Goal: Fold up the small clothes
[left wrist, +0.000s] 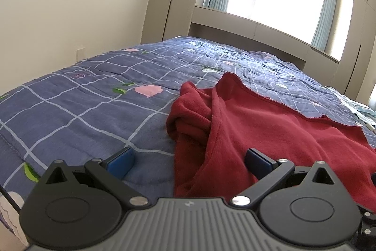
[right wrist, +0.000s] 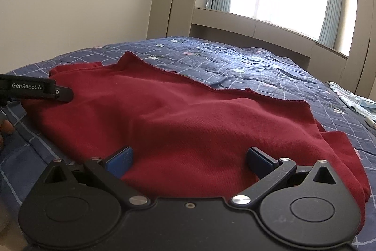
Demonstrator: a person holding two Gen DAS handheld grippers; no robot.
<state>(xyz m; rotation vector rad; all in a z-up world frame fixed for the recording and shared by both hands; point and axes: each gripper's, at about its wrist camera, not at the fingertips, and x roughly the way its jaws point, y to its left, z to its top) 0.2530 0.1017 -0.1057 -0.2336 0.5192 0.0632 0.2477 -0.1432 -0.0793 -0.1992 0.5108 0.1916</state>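
A dark red garment (left wrist: pixel 263 124) lies spread on the bed, its left part bunched into folds (left wrist: pixel 188 114). My left gripper (left wrist: pixel 189 162) is open, low over the garment's left edge, with nothing between its blue pads (left wrist: pixel 121 162). In the right wrist view the same garment (right wrist: pixel 188 114) lies fairly flat. My right gripper (right wrist: pixel 190 162) is open just above the garment's near edge, holding nothing. The left gripper's body (right wrist: pixel 35 88) shows at the left of that view, over the garment's left side.
The bed has a blue checked quilt (left wrist: pixel 82 105) with pink flowers. A light blue cloth (right wrist: pixel 362 102) lies at the bed's far right edge. A cream wall is on the left, with wardrobes and a bright window beyond the bed.
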